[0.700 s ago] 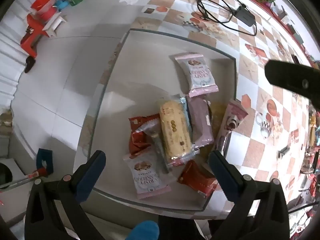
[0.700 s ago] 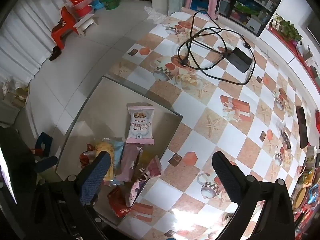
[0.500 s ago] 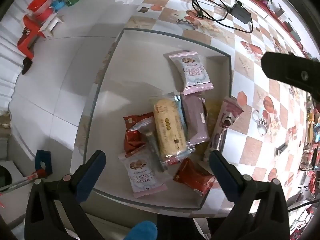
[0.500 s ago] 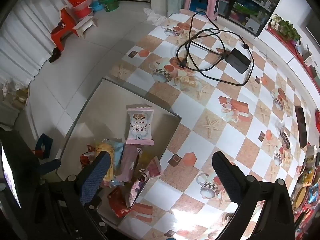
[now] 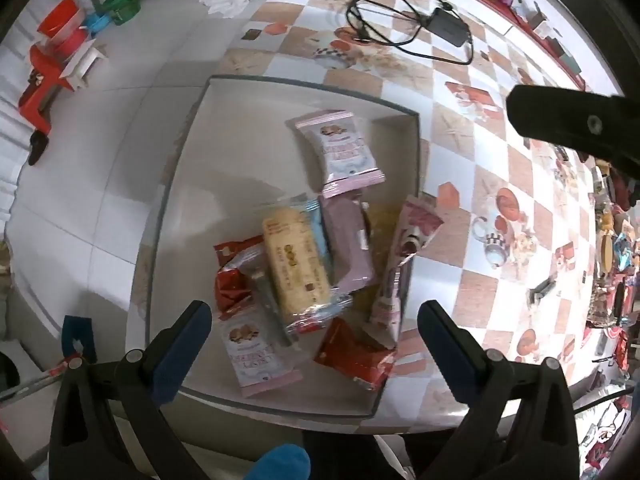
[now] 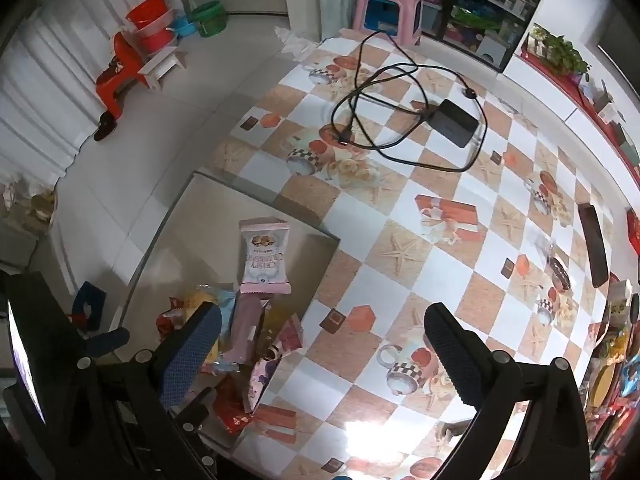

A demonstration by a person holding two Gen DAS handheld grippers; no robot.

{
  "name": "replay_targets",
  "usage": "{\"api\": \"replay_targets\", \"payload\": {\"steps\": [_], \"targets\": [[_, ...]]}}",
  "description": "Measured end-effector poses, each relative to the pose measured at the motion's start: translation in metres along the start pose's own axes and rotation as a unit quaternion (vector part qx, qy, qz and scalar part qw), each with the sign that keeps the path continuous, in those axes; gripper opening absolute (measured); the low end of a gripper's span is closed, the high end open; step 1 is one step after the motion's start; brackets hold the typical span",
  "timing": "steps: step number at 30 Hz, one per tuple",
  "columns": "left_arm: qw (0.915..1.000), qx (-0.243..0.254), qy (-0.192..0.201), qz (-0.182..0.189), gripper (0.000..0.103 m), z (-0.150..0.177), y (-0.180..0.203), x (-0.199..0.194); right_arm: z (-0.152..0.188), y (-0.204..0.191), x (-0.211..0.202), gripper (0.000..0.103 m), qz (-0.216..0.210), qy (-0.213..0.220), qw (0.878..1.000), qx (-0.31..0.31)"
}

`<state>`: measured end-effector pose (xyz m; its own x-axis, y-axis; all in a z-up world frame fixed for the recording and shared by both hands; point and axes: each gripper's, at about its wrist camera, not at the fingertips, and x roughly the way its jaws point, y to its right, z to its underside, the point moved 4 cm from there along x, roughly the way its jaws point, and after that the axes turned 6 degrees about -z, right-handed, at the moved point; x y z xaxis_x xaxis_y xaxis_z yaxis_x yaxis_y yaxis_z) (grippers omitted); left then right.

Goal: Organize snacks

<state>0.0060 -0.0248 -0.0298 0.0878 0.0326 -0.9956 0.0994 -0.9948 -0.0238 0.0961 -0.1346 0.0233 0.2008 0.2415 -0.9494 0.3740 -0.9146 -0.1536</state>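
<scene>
Both grippers hang empty with jaws wide: the left gripper [image 5: 314,334] above the heaped snack packets [image 5: 304,264] in the glass tray [image 5: 180,184], the right gripper [image 6: 322,346] over the checkered tablecloth [image 6: 440,240] beside it. Farther off lies a black charger cable [image 6: 400,104].
</scene>
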Motion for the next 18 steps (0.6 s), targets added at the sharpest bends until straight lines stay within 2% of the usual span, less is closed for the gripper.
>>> {"api": "replay_targets", "payload": {"steps": [18], "targets": [[0.9975, 0.07, 0.005, -0.005, 0.103, -0.007, 0.063, -0.011, 0.018, 0.058, -0.028, 0.102, 0.01, 0.028, 0.998, 0.053]]}}
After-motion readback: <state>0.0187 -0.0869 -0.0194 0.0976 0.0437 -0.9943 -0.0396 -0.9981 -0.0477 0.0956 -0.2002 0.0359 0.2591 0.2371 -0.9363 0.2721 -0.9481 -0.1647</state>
